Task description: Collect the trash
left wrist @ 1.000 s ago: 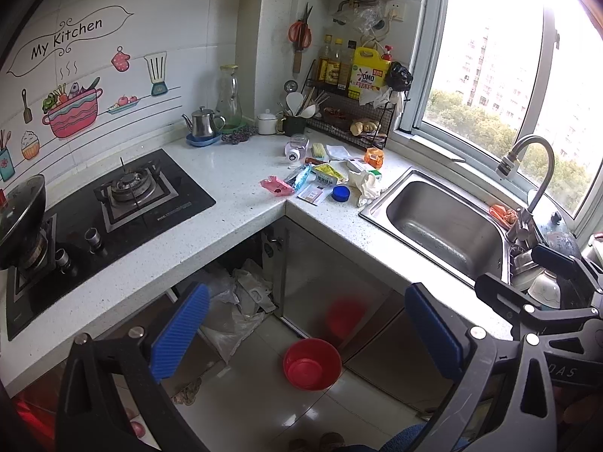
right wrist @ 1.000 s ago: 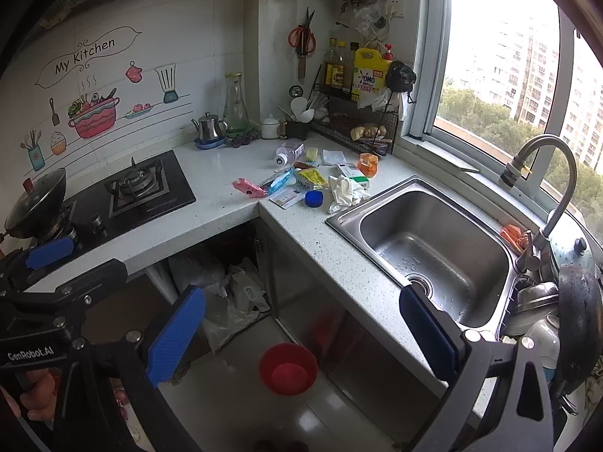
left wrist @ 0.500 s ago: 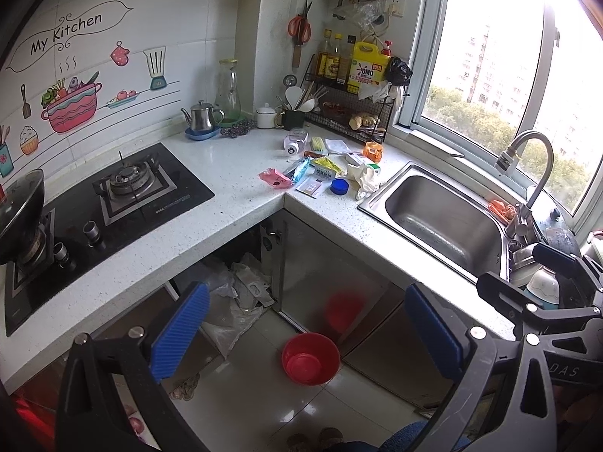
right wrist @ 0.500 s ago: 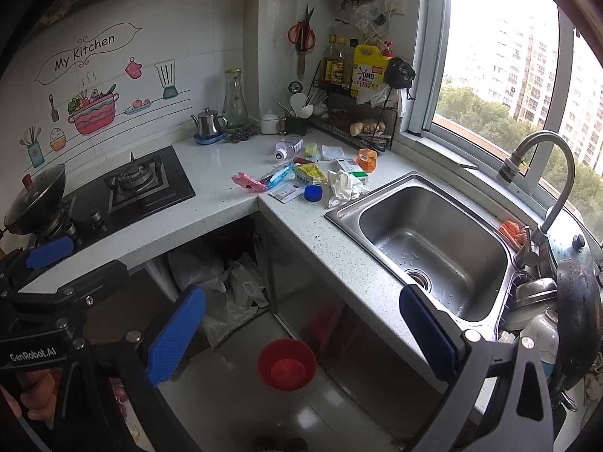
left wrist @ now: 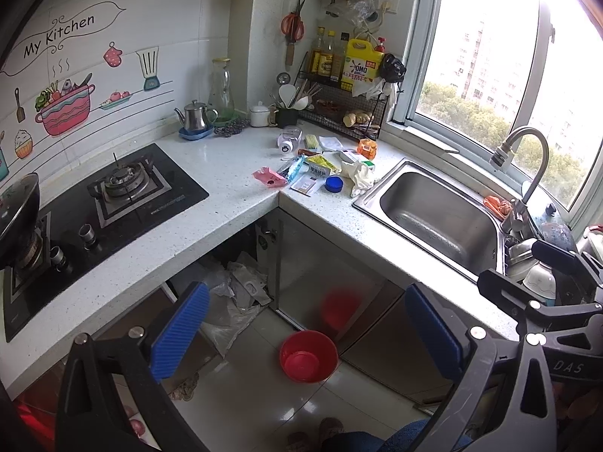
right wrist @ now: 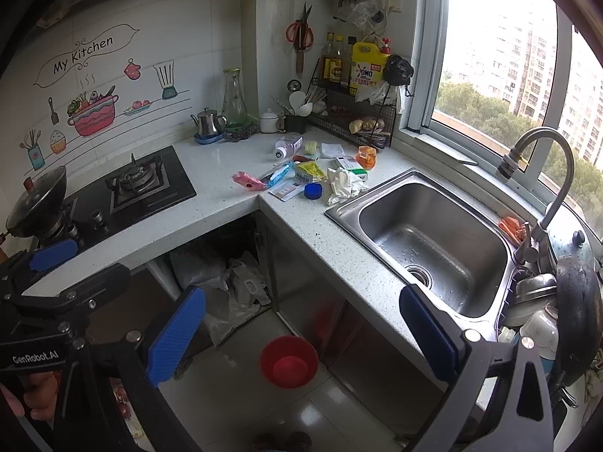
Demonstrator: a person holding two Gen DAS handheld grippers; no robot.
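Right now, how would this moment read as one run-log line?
phase: approach | left gripper: open, empty | right gripper: open, empty | trash: wrappers on countertop corner beside sink | red bin on floor

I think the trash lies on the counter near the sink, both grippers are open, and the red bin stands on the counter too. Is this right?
Not quite. The red bin stands on the floor below the counter, as the right wrist view shows. The rest holds: the trash lies on the counter near the sink, and the left gripper and right gripper are both open.
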